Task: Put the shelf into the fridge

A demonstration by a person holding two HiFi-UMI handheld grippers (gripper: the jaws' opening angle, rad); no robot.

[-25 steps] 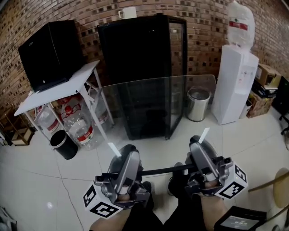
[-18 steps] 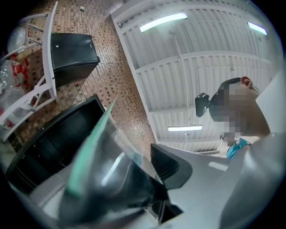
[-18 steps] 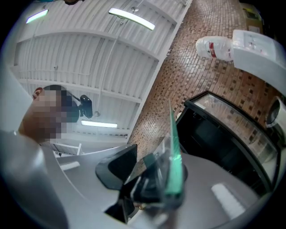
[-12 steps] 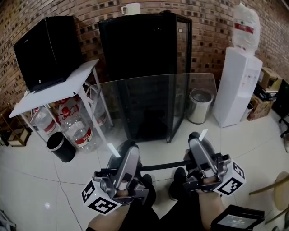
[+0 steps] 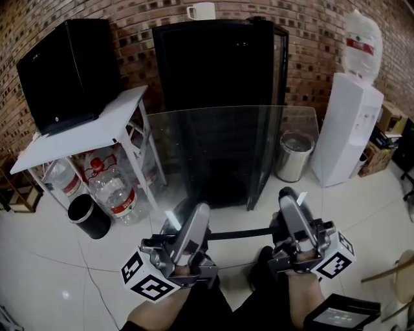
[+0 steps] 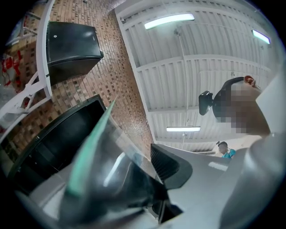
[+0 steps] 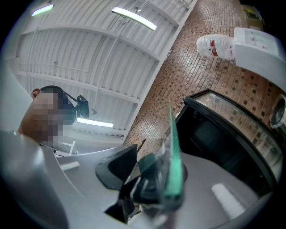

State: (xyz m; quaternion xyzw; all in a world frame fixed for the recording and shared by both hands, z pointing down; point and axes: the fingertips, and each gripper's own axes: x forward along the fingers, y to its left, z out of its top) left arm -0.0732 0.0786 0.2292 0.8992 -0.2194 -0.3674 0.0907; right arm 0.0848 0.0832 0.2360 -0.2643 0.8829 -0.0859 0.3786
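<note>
In the head view, the left gripper (image 5: 184, 217) and right gripper (image 5: 292, 197) carry the shelf (image 5: 226, 155) flat by its near corners, its far edge toward the fridge (image 5: 213, 64) at 12 o'clock, likely so it slides in level. The left gripper view shows the jaws clamped on the shelf's green edge (image 6: 89, 147). The right gripper view shows the same pinch, with the fridge at 4 o'clock.

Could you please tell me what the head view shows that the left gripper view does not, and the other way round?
Only the head view shows the water dispenser, the steel bin, the mug atop the fridge, and the right gripper. Only the left gripper view shows the ceiling lights and a distant person. Both show the glass shelf gripped in the jaws of the left gripper, the fridge and the brick wall.
</note>
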